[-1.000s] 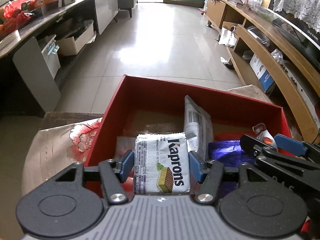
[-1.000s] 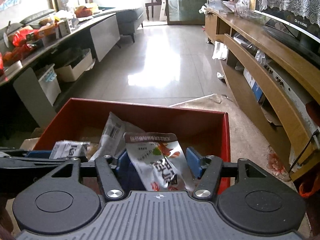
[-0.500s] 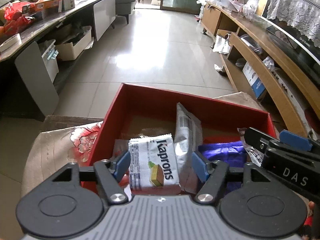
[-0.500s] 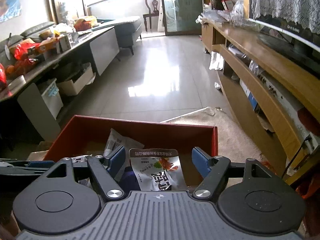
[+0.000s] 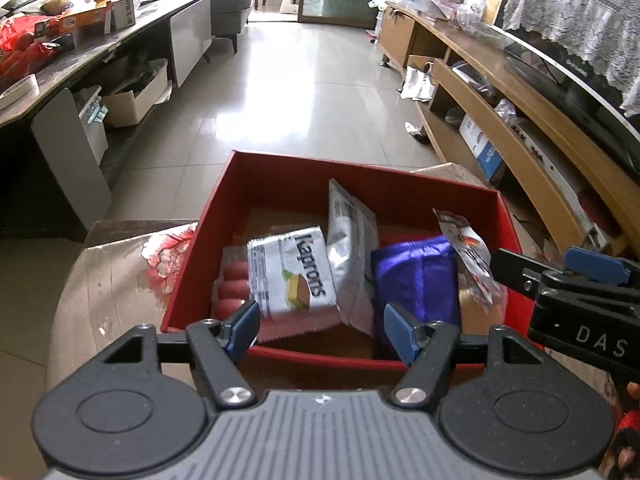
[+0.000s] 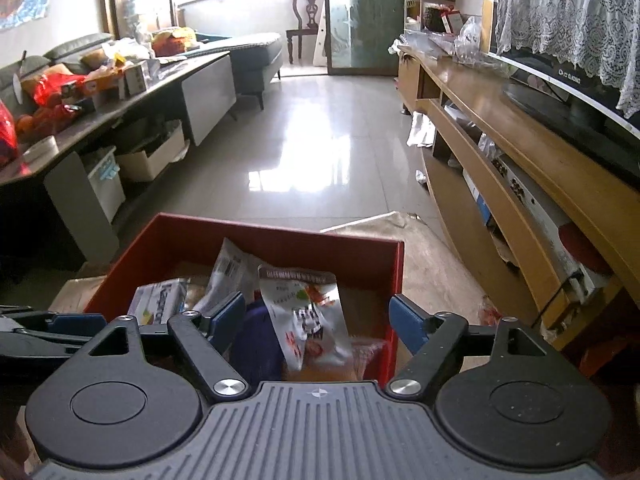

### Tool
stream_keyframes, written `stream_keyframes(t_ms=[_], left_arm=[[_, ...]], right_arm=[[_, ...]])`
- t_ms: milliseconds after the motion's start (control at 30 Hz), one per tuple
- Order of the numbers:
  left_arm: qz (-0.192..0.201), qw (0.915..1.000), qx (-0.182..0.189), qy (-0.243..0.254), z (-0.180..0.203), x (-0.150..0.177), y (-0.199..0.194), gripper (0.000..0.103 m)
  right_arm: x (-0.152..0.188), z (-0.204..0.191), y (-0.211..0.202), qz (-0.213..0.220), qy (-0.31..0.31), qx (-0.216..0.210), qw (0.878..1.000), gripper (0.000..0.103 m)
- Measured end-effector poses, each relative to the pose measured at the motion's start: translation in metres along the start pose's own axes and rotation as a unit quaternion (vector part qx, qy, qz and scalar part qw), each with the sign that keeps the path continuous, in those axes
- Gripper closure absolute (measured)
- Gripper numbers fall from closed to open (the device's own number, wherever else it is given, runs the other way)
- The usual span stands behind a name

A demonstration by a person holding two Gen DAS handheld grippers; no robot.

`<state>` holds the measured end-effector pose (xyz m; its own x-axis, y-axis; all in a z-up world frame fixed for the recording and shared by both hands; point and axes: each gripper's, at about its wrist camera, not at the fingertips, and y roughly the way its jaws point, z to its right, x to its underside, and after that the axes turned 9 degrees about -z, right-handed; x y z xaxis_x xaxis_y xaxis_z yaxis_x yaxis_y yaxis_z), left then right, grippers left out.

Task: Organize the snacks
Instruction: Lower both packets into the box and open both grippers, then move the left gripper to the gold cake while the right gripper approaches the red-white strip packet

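Fingers, both grippers: parted, nothing gripped, over the red box (image 5: 304, 168) of snacks.

Your left gripper (image 5: 322, 330) has its blue fingers (image 5: 242, 326) about half spread, touching nothing, above the box's near wall; the white Kaprons wafer pack (image 5: 290, 276) lies loose beyond them on a pink sausage pack (image 5: 232, 284). Your right gripper (image 6: 318, 322) stands wider and its jaws are opening; its fingers (image 6: 404, 322) flank the silver pouch with red print (image 6: 308, 316) without pressing it, and the pouch leans upright in the box's right side. Box contents, largest first: purple bag (image 5: 416, 276), Kaprons pack, a silver sachet (image 5: 348, 236) propped on edge between the two, then the printed pouch. The box sits on flattened cardboard (image 5: 108, 280).
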<state>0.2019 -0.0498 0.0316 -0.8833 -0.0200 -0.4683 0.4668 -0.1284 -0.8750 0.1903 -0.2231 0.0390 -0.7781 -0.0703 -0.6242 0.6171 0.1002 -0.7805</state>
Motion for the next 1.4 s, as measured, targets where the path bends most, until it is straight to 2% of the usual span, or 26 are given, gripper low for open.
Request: stream_keyframes(t_ms=[633, 833, 1167, 1333, 1400], left_arm=[[-0.032, 0.9987, 0.014, 0.038, 0.005, 0.065, -0.017, 0.033], [-0.058, 0.9965, 0.014, 0.058, 0.003, 0.1, -0.019, 0.033], [-0.132, 0.9875, 0.02, 0.084, -0.001, 0.169, -0.016, 0.033], [-0.161, 0.9831, 0.024, 0.085, -0.005, 0.187, -0.009, 0.033], [-0.157, 0.9827, 0.02, 0.095, -0.001, 0.191, -0.007, 0.028]], right_arm=[[0.051, -0.001, -0.02, -0.044, -0.018, 0.005, 0.999, 0.017], [0.072, -0.001, -0.021, -0.072, -0.026, 0.006, 0.997, 0.017], [0.106, -0.011, -0.032, -0.102, -0.057, 0.003, 0.993, 0.016], [0.113, -0.001, -0.037, -0.112, -0.052, -0.007, 0.992, 0.016], [0.115, 0.008, -0.034, -0.122, -0.042, -0.014, 0.992, 0.016]])
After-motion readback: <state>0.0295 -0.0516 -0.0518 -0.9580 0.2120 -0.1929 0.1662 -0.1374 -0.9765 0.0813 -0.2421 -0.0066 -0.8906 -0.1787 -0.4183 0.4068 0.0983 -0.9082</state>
